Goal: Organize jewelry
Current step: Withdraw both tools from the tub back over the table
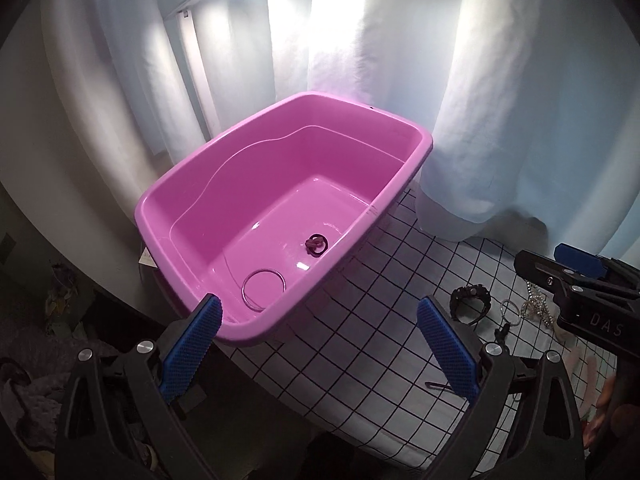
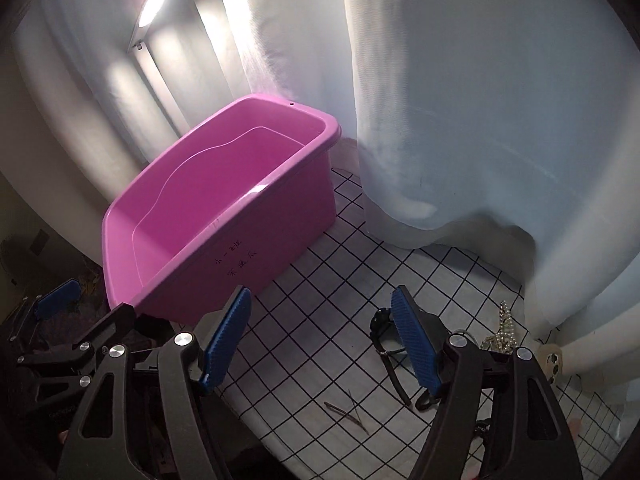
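A pink plastic tub (image 1: pixel 160 204) stands on a white checked cloth (image 1: pixel 360 340). A thin ring bangle (image 1: pixel 264 287) and a dark knotted hair tie (image 1: pixel 316 245) lie on its floor. My left gripper (image 1: pixel 320 344) is open and empty over the tub's near corner. My right gripper (image 2: pixel 324 344) is open and empty above the cloth; the tub (image 2: pixel 280 208) is to its left. A black watch (image 2: pixel 390 344) lies by its right finger and shows in the left view (image 1: pixel 470 304). A beaded chain (image 2: pixel 500 332) and a ring (image 1: pixel 512 312) lie further right.
White curtains (image 1: pixel 500 120) hang behind the tub and over the cloth's far right. A thin hair pin (image 2: pixel 346 416) lies on the cloth near its front edge. Dark clutter (image 1: pixel 40 380) sits below the table's left edge. The right gripper's body (image 1: pixel 580 292) shows at the right.
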The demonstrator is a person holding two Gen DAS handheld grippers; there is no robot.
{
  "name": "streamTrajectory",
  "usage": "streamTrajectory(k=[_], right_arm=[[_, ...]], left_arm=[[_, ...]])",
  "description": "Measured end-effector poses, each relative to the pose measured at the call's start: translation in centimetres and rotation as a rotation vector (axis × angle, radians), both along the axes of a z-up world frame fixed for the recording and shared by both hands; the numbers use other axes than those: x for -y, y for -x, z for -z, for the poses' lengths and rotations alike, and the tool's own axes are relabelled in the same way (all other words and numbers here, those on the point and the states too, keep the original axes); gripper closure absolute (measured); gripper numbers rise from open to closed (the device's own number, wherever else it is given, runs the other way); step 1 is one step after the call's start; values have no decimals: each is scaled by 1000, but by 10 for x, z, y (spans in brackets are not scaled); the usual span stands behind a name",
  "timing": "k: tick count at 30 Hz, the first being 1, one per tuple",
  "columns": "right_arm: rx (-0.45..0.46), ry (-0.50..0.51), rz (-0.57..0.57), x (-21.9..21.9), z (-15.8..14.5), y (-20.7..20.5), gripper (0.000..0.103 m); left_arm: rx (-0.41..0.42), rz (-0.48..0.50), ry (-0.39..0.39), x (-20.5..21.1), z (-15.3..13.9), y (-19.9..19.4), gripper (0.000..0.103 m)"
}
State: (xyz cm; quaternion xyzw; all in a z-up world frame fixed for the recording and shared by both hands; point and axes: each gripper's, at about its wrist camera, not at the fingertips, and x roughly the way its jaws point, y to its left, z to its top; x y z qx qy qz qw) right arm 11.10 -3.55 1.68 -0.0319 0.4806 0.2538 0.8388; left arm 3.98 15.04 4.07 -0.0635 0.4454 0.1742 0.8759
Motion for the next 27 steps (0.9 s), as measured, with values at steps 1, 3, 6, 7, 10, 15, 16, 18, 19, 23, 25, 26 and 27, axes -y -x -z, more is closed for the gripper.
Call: streamTrajectory(k=[1, 3, 6, 7, 10, 15, 16, 18, 19, 23, 25, 26, 27], right_arm=[[-2, -6, 20, 14, 4, 8, 33], [-19, -26, 67, 42, 14, 25, 33], [-28, -42, 143, 86, 29, 53, 33], [-31, -42, 172, 99, 34, 61, 33], [-31, -41, 256, 142, 45, 89, 33], [-20, -23, 395, 214, 59, 134, 33], [-21, -20, 417, 227, 63, 142, 33], [-25, -19, 452, 249, 70, 155, 33], [-26, -19, 468, 258, 73, 162, 33], [-28, -21, 513, 291, 85, 183, 33], [-23, -20, 527, 301, 90, 192, 33], [-20, -20, 530, 306, 91, 197, 33], [-14, -20, 533, 310, 93, 201, 33]], left_arm=[[1, 18, -1, 9, 2, 5, 7], [-5, 61, 1, 27, 6, 10, 7], [-18, 123, -4, 56, 13, 17, 7], [-18, 142, -6, 65, 15, 21, 7], [-11, 187, -30, 92, 22, 30, 7], [5, 265, -18, 130, 37, 43, 7], [-7, 280, -20, 137, 42, 46, 7], [-53, 314, -32, 152, 55, 50, 7], [-73, 332, -35, 158, 62, 52, 7], [-103, 346, -67, 179, 82, 67, 7], [-95, 345, -84, 186, 87, 75, 6], [-97, 343, -86, 189, 90, 78, 6], [-99, 345, -71, 190, 91, 80, 6]])
